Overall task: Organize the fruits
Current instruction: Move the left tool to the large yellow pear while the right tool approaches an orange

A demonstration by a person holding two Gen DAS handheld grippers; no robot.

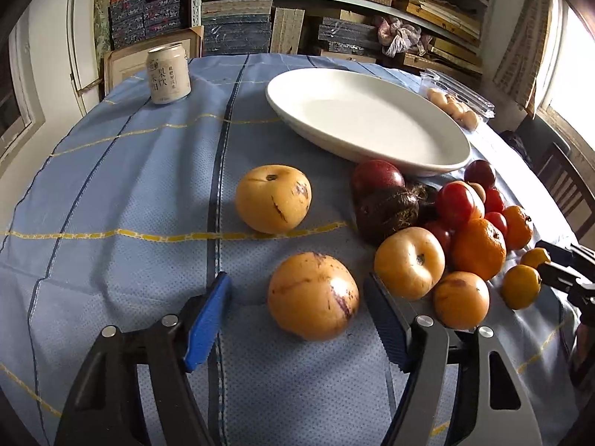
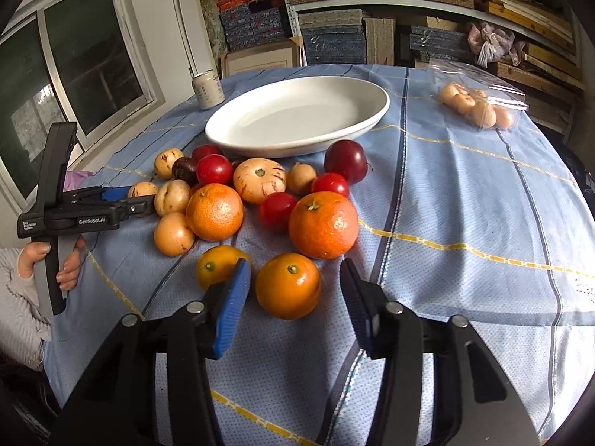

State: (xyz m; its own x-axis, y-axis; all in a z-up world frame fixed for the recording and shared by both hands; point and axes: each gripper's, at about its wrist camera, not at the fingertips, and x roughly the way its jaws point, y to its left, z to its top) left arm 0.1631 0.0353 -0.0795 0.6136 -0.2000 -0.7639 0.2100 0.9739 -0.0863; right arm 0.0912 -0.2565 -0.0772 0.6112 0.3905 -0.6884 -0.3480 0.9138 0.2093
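Pickup step: L tool [image 1: 297,319] open astride yellow melon [image 1: 313,296], R tool [image 2: 293,297] open astride small orange [image 2: 288,285], pads not touching. Next: clamp, lift to far plate [image 2: 372,111].

A: What is cut off in the left wrist view?

B: The right claw [image 1: 546,265] at three o'clock; only its tips enter the frame, so its grip cannot be read there. The chair [image 1: 569,186] at the same edge is cropped too.

A: And what is hidden in the pile?

B: A dark rough fruit [image 1: 386,212] lies partly behind the yellow fruit [image 1: 409,262]. Several small red ones are mostly covered by the big orange [image 1: 478,247].

A: The can [image 2: 208,89]?

B: In the right wrist view, its print is too small to read.

A: The bag [image 2: 479,100] at one o'clock?

B: Pale round things inside; what they are I cannot tell. The person's sleeve [image 2: 18,297] runs off at nine o'clock.
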